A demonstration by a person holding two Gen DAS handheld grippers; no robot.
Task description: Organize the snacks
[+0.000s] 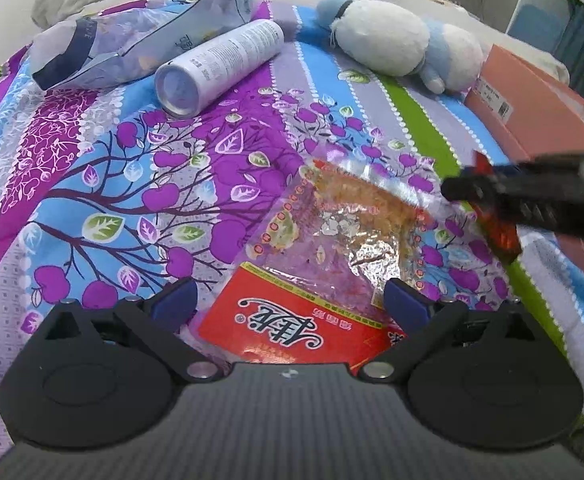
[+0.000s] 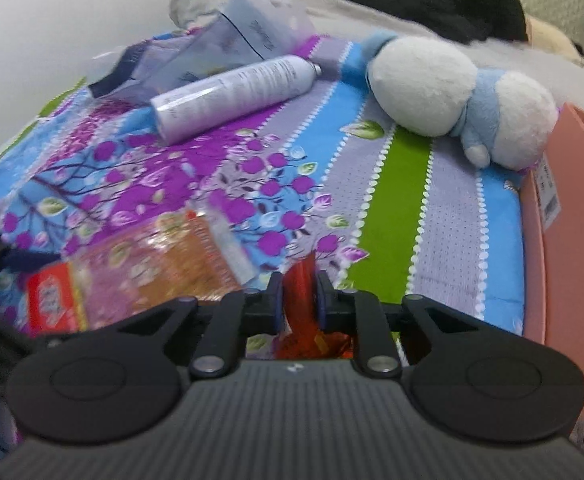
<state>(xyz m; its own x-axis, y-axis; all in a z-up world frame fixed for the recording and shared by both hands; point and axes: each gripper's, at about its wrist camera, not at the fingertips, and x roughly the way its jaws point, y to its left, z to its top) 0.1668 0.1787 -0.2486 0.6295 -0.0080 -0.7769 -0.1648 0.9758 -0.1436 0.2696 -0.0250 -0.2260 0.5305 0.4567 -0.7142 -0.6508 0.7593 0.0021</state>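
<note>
Far ahead and left of the left gripper (image 1: 290,300), looking at a pale blue-and-white pouch (image 1: 132,40) slumping on the flowered bedspread (image 1: 92,184), its dark print too blurred for reading. Just right of that, seeing a white can (image 1: 220,64) lying on its side, base turned toward the tool, with rows of fine print along the body too small for making out.

Holding the left gripper wide open, blue pads (image 1: 176,300) standing well apart on either side of the near end of the clear snack bag (image 1: 331,220), not pressing it. Finding that bag lying flat straight ahead of the fingers, with golden crumbly pieces and crinkled foil showing through. Reading nothing sure from its red label, only large white brush characters, upside down from here.

Farther ahead and right, passing a blue-and-white plush toy (image 1: 399,44), then a pink box (image 1: 539,108) wearing a white barcode sticker, text illegible.

Ahead-right of the left tool, catching the right gripper (image 1: 491,196) reaching in, blurred, above the bag's right edge. From the right wrist, seeing that gripper (image 2: 299,300) standing narrow, pads pressing both sides of a red-orange packet (image 2: 299,280). Placing the snack bag low to its left, the can and pouch far ahead-left, the plush toy ahead-right, and the pink box along its right side.
</note>
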